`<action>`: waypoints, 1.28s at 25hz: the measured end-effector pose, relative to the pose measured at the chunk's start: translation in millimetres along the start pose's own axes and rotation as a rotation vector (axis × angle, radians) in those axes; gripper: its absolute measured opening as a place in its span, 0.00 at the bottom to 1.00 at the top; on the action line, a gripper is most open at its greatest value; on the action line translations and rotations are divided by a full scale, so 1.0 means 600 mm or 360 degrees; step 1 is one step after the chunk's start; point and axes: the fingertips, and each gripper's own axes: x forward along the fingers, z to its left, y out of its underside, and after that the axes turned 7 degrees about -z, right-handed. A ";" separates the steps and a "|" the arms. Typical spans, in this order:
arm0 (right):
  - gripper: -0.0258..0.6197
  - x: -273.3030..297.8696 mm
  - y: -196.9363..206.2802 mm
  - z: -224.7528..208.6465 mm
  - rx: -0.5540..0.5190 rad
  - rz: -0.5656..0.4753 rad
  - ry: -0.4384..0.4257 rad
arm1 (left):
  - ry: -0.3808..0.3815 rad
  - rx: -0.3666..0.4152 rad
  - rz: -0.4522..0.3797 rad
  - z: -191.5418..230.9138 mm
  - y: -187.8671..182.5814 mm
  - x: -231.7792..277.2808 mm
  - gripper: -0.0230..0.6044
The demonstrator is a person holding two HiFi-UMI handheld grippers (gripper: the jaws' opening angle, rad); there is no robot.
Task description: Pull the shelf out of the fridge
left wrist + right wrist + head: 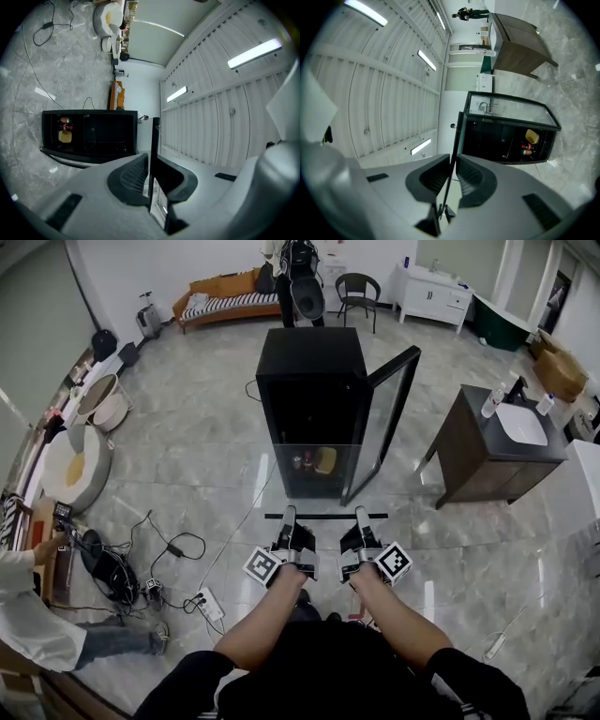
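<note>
Holding the shelf [325,517] out in front of the open fridge [311,381], one gripper on each end of its dark edge.

The left gripper [289,514] and the right gripper [361,515] each have their fingers drawn narrow and pinched flat on that thin edge, as both gripper views show. The shelf's long axis runs side to side across the person's front, square to the fridge opening, which lies straight ahead with its door [384,418] swung to the right. Both hands sit equally near. The shelf looks clear of the cabinet, so the pull seems all but finished. Any further move should run straight back toward the person, with both ends kept level.
</note>
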 end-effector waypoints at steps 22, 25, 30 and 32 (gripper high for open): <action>0.12 -0.051 0.037 0.027 -0.0009 0.0015 -0.0012 | 0.0009 -0.0021 0.0035 -0.022 -0.021 -0.056 0.10; 0.12 -0.048 0.042 0.033 0.0004 0.0016 -0.0028 | 0.0024 -0.0018 0.0037 -0.023 -0.025 -0.054 0.10; 0.12 -0.047 0.042 0.030 -0.0047 0.0030 -0.0029 | 0.0040 -0.0022 0.0038 -0.027 -0.028 -0.052 0.10; 0.12 -0.047 0.040 0.030 -0.0043 0.0030 -0.0028 | 0.0043 -0.0021 0.0040 -0.027 -0.027 -0.051 0.10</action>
